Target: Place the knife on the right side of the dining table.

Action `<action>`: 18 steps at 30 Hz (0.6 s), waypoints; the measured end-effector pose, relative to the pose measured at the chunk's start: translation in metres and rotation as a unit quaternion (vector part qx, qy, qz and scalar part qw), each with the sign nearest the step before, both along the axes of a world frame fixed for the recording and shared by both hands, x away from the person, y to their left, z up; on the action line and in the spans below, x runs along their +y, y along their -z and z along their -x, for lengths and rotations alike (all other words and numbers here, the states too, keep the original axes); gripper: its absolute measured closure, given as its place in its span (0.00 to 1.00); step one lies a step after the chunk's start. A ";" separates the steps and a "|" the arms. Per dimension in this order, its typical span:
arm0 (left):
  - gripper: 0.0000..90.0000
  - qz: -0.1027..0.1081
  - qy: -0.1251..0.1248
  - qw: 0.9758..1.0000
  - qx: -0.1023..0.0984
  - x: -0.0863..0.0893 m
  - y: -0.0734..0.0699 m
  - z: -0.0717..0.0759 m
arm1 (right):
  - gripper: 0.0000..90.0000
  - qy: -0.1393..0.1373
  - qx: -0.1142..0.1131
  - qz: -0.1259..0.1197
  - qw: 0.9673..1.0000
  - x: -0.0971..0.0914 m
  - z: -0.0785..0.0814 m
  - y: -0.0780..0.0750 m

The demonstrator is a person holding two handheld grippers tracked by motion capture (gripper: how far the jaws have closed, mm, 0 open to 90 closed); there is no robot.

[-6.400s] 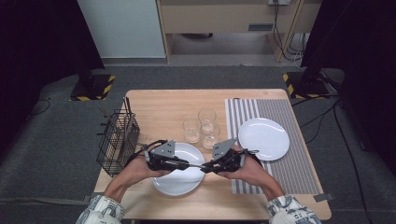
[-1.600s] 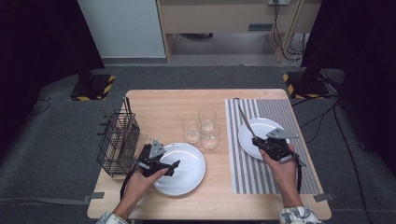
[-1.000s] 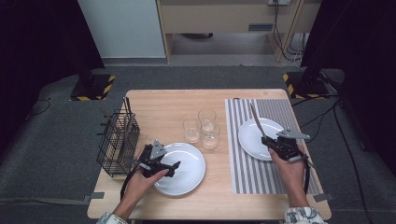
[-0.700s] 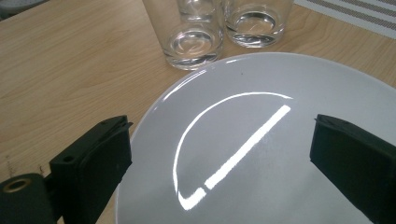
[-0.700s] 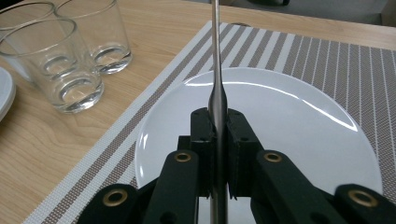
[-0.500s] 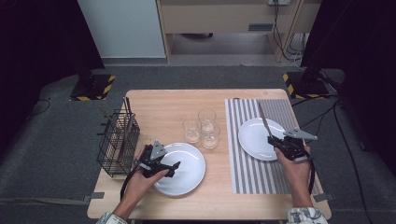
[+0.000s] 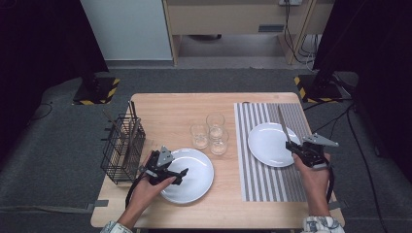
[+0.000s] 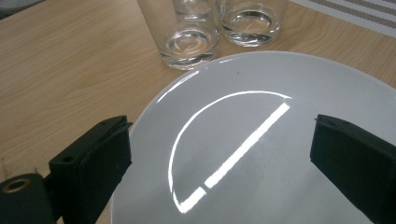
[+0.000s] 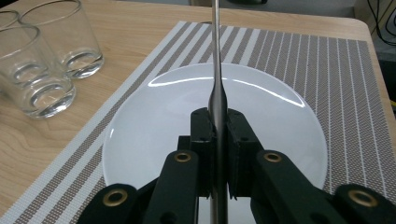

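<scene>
My right gripper (image 7: 295, 147) is shut on the handle of a slender metal utensil (image 7: 283, 122), which points away from me over the right edge of a white plate (image 7: 267, 143). In the right gripper view the pads (image 9: 201, 130) pinch the utensil (image 9: 217, 56) above that plate (image 9: 154, 126), which lies on a striped placemat (image 9: 327, 70). My left gripper (image 7: 180, 175) hovers open over the left rim of a second white plate (image 7: 200, 170). In the left gripper view its gripper (image 8: 219, 156) straddles that bare plate (image 8: 280, 93) with nothing between the jaws.
Three empty glasses (image 7: 213, 132) stand between the plates. A black wire basket (image 7: 121, 148) holding several utensils stands at the table's left edge. The striped placemat (image 7: 265, 184) covers the right side of the wooden table (image 7: 165, 109).
My right gripper has carried the utensil to the right, from over the plate's middle to its right edge. The left gripper has stayed over its plate.
</scene>
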State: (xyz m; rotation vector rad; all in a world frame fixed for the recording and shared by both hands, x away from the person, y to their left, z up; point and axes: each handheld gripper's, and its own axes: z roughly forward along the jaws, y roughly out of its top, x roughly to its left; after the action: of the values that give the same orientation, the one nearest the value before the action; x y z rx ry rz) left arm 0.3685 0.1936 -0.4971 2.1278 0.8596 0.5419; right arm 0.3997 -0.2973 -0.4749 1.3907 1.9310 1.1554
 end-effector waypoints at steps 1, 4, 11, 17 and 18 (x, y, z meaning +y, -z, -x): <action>0.05 -0.002 0.000 1.000 0.000 0.000 0.000 0.000 | 0.93 0.002 0.000 0.002 1.000 -0.001 0.000 0.001; 0.05 -0.005 0.000 1.000 -0.001 0.000 0.001 0.000 | 0.93 0.008 0.001 0.001 1.000 -0.003 0.000 0.001; 0.05 -0.004 0.005 1.000 0.002 -0.002 0.000 0.001 | 0.93 0.013 0.007 0.001 1.000 -0.006 0.000 0.004; 0.05 -0.012 0.007 1.000 0.000 -0.004 0.001 0.001 | 0.93 0.024 0.008 -0.001 1.000 -0.013 0.001 0.006; 0.05 -0.012 0.006 1.000 0.001 -0.004 0.001 0.001 | 0.93 0.027 0.009 -0.003 1.000 -0.014 0.001 0.006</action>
State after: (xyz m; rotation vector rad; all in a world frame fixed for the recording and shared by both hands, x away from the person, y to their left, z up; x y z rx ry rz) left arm 0.3674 0.1898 -0.4986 2.1541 0.8433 0.5467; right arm 0.3984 -0.3113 -0.4807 1.4522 1.8923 1.1271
